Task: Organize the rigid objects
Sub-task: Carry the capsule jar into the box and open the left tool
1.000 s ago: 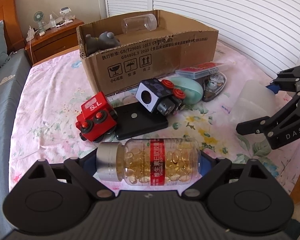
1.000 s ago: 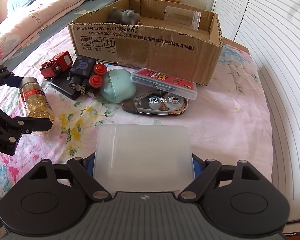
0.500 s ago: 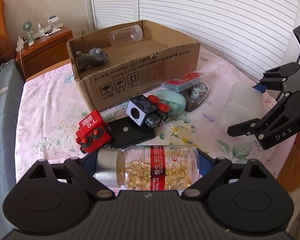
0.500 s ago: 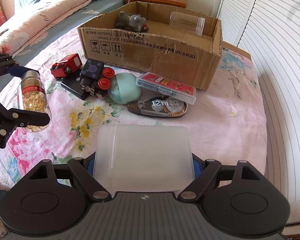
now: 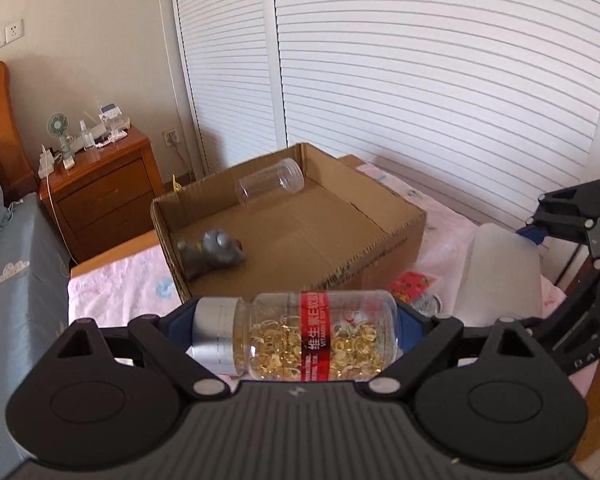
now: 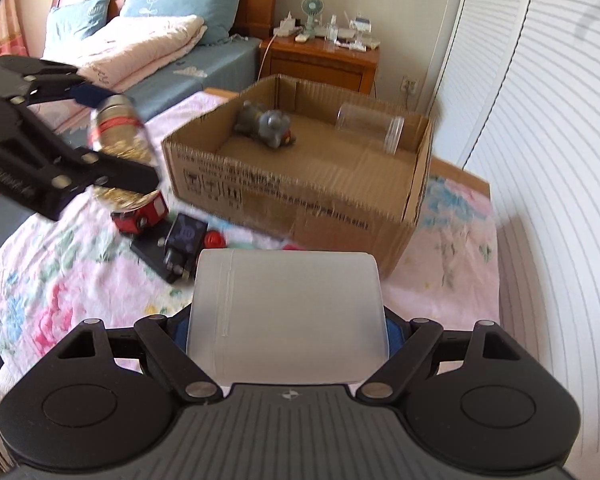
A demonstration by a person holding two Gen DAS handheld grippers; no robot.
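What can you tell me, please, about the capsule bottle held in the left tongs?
The capsule bottle is clear plastic with a silver cap on its left end and a red label band round its middle. It is partly filled with golden softgel capsules. It lies sideways, clamped end to end between the blue pads of the left tongs, lifted off the bedspread in front of the cardboard box.

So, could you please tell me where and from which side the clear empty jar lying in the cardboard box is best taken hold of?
Take the clear jar across its smooth round body, midway along, coming down from above. It lies on its side against the far wall of the cardboard box, so a level approach looks blocked, and its open rim faces sideways. The grey toy lies well apart from it.
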